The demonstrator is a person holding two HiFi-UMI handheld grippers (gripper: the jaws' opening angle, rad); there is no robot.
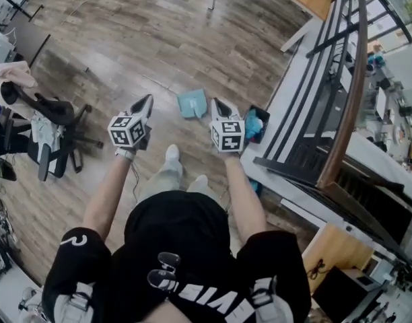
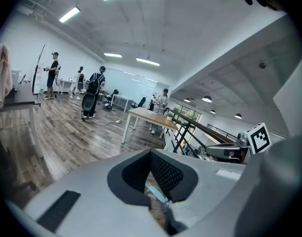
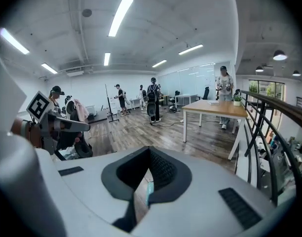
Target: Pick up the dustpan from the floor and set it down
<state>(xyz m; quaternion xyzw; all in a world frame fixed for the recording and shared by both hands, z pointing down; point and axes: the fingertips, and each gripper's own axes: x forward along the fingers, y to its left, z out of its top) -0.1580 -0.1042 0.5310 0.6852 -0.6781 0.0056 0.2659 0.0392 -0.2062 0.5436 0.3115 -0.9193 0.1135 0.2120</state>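
Observation:
The light-blue dustpan [image 1: 192, 103] lies flat on the wooden floor, far below and between my two grippers. My left gripper [image 1: 147, 101] is raised to its left, jaws together, holding nothing. My right gripper [image 1: 217, 104] is raised to its right, also shut and empty. In the left gripper view the shut left gripper [image 2: 154, 195] shows only a blue sliver of the dustpan [image 2: 156, 192] through the notch. The right gripper view gives the same picture: the closed right gripper [image 3: 141, 194] and a thin blue edge of the dustpan [image 3: 149, 189] far below.
A black office chair [image 1: 50, 123] draped with clothes stands at the left. A black stair railing [image 1: 340, 106] and white ledge run down the right, with a black bin [image 1: 256, 125] at their foot. My white shoes [image 1: 172, 156] are just behind the dustpan. A wooden table [image 3: 225, 107] and several people stand farther off.

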